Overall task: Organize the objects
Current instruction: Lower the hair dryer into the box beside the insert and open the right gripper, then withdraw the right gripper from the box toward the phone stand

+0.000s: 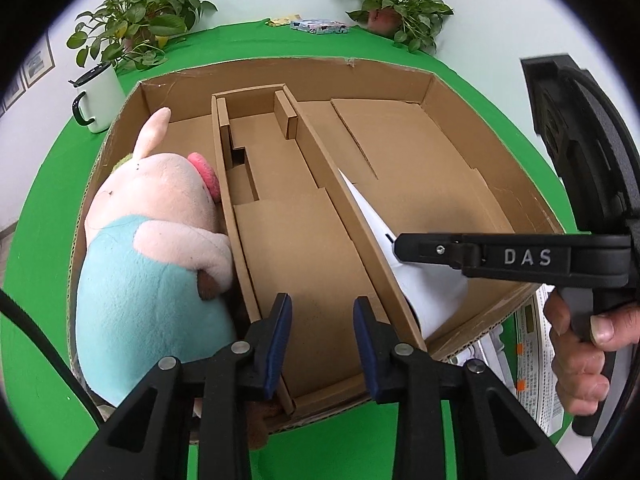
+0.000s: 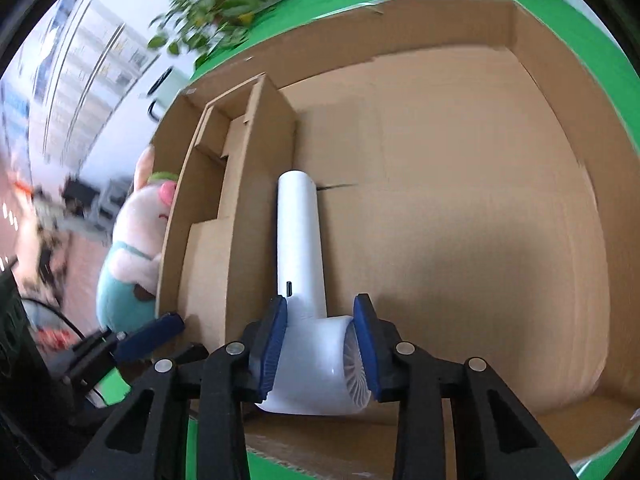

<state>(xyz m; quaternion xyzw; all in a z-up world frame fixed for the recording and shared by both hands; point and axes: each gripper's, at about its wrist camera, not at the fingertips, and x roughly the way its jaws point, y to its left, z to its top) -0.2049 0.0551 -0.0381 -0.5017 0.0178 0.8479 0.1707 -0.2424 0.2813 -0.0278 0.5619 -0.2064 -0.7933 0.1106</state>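
The right gripper [image 2: 320, 350] has its jaws closed on the round head of a white plastic handheld fan [image 2: 304, 292], one blue pad [image 2: 274, 344] on each side of the head (the finned grille faces the right-hand pad). The fan sits between the jaws, and its long axis runs straight ahead along the fingers: the handle points away from the gripper toward the far wall of the shallow brown cardboard box [image 2: 460, 208]. The fan is low inside the box's wide right compartment, its handle just beside the long cardboard divider [image 2: 256, 208]; whether it already rests on the box floor I cannot tell.

From the left wrist view, the left gripper [image 1: 322, 344] hovers with jaws open and empty over the near edge of the middle compartment, so the right hand is plainly the one placed to finish with the fan. A plush pig in a light blue outfit [image 1: 156, 248] lies in the left compartment, against the other divider.

In my judgement the coming move is to set the fan down lengthwise along the divider and let go; the box stands on a green worktop [image 1: 48, 208], and the handle's alignment with the divider should leave the remaining floor free.
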